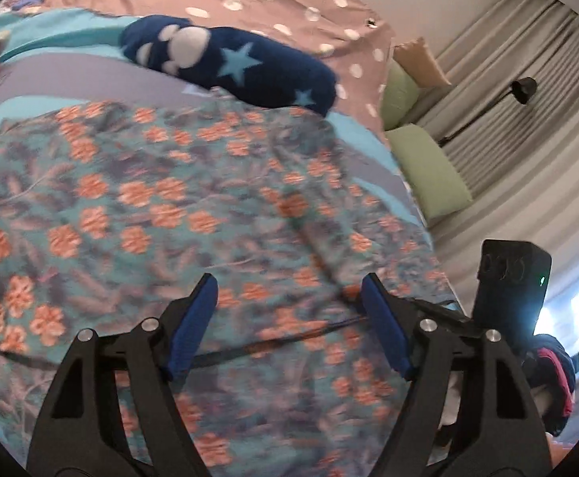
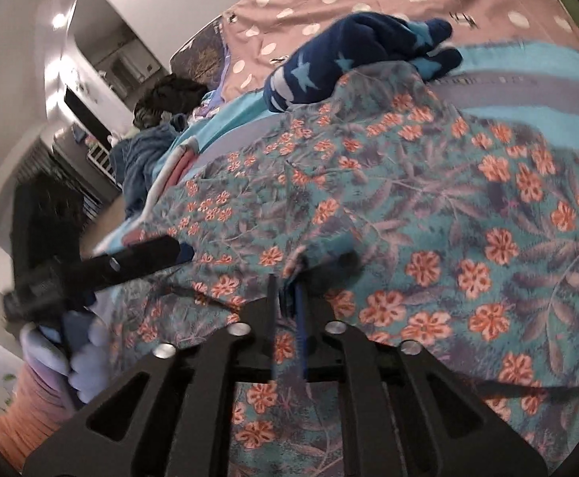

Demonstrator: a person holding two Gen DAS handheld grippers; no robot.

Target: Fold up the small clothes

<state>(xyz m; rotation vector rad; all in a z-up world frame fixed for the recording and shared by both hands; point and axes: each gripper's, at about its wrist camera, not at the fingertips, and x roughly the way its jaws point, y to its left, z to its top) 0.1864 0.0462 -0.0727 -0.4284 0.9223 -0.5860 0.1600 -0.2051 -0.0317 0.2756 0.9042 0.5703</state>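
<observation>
My right gripper [image 2: 287, 298] is pinching an edge of the teal cloth with orange flowers [image 2: 428, 214] lying spread on the bed, while my left gripper [image 1: 289, 310] is hanging wide open above it.

My left gripper [image 1: 289, 294]: black angular linkage arms, silver pivot screws, ribbed blue finger pads [image 1: 194, 322], my right gripper [image 2: 287, 298] the same black frame, thin blue pads, pale lilac glove [image 2: 78, 361] beside it

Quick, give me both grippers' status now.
Left gripper: open, holding nothing.
Right gripper: shut on the floral garment.
</observation>
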